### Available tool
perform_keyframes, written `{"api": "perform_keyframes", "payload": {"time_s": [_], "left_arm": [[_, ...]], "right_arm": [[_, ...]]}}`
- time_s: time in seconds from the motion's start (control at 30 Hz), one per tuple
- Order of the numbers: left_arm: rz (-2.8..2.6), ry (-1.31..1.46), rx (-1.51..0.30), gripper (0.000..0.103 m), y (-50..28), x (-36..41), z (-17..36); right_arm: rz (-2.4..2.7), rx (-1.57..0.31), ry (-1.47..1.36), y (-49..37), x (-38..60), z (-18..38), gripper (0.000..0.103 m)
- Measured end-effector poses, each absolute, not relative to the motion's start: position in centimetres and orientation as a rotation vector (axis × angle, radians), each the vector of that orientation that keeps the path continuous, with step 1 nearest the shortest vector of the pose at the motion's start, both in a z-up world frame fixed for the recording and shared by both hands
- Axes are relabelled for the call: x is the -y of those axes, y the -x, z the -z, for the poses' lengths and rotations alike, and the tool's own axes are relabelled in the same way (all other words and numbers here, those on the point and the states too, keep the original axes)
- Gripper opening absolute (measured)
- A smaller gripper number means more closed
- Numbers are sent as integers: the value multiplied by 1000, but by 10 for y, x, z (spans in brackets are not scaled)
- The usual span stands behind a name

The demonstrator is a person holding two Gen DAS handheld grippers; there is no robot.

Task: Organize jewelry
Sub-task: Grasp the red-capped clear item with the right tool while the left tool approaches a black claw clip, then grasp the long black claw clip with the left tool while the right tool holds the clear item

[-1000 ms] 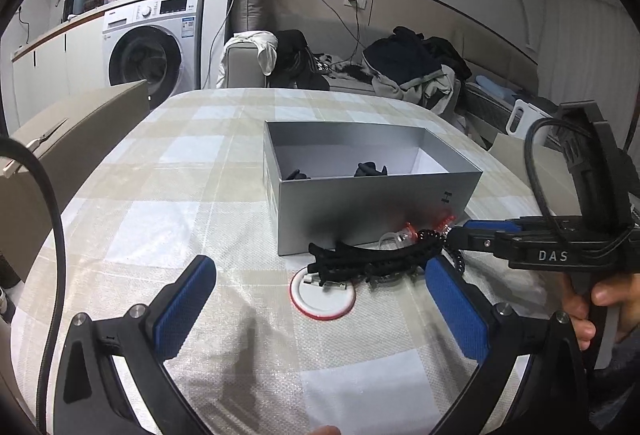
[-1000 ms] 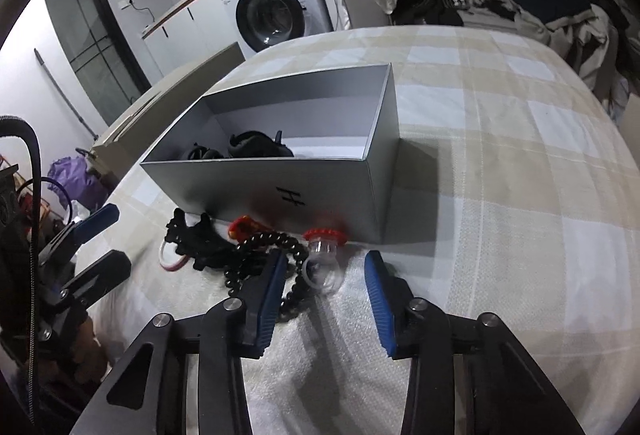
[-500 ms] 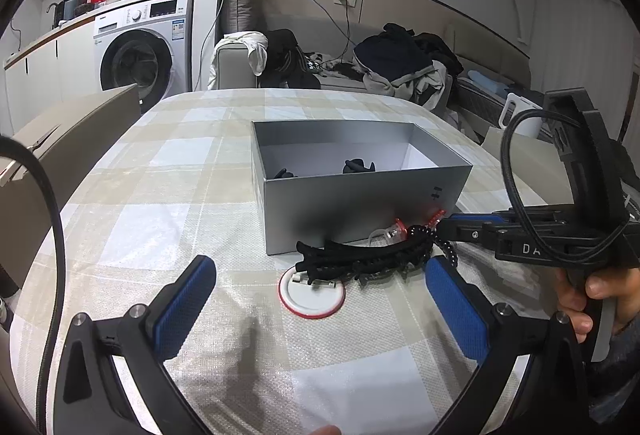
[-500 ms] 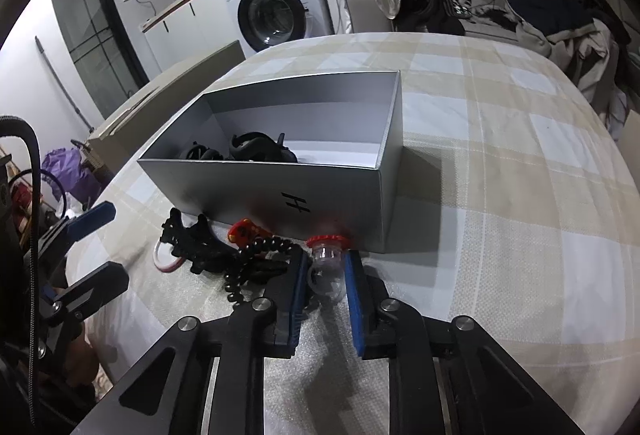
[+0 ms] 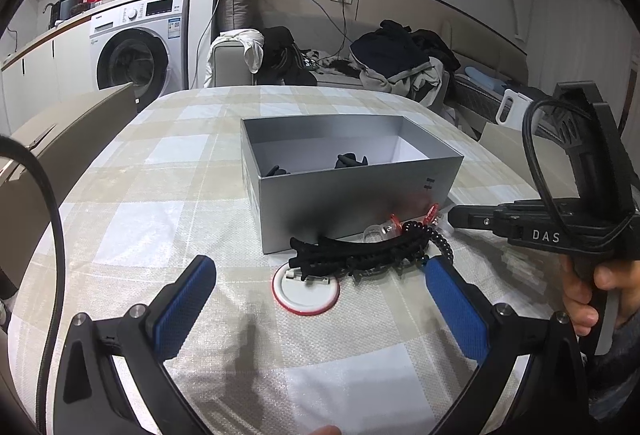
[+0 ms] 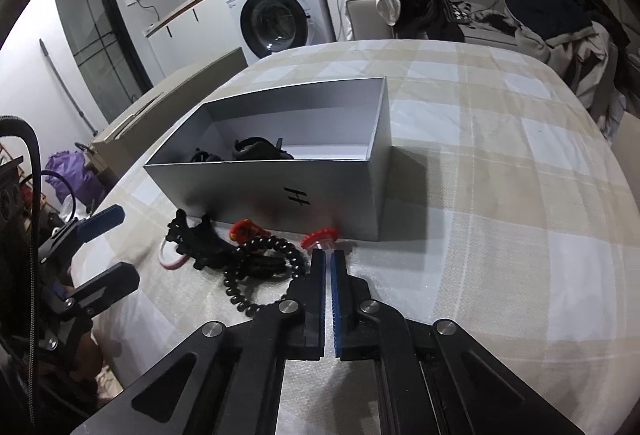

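Observation:
A grey open box (image 5: 352, 179) (image 6: 280, 191) stands on the checked tablecloth with dark pieces inside (image 6: 256, 149). In front of it lie black hair clips (image 5: 352, 255) (image 6: 200, 243), a black bead bracelet (image 6: 260, 271), a red-rimmed white round piece (image 5: 306, 289) and a small clear piece with a red top (image 6: 320, 241) (image 5: 384, 229). My right gripper (image 6: 328, 259) is shut on the clear red-topped piece, low at the table. My left gripper (image 5: 316, 299) is open and empty, just short of the pile.
A beige chair back (image 5: 68, 139) stands at the table's left. A washing machine (image 5: 140, 47) and a sofa heaped with clothes (image 5: 392, 63) are behind the table. The tablecloth right of the box (image 6: 500, 175) is bare.
My right gripper closed from wide open onto the clear red-topped piece. My left gripper stayed open and shifted only slightly.

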State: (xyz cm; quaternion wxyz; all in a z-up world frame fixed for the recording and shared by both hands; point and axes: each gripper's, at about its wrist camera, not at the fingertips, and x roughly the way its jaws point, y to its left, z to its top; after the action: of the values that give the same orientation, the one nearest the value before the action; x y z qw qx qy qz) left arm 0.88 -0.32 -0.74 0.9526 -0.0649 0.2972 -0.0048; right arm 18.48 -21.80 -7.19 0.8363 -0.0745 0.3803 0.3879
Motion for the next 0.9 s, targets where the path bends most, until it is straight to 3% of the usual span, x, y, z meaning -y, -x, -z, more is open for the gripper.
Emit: {"api": "perform_keyframes", "payload": {"time_s": [0.13,0.4,0.53,0.9], "left_arm": [[11,130,-606,102,-9,4,8],[11,136,-612,102,-10,3,8],[11,132,-611,102,-10,4,8],[13,132,-614,102,-10,5,9]], "right_arm": [[-821,-791,178,-183,213,73,25],[-796,-809,212,-185,203,75,25],[-788,-810,232,-183,207,74,19],[-768,-771,286,-181,200,75,22]]}}
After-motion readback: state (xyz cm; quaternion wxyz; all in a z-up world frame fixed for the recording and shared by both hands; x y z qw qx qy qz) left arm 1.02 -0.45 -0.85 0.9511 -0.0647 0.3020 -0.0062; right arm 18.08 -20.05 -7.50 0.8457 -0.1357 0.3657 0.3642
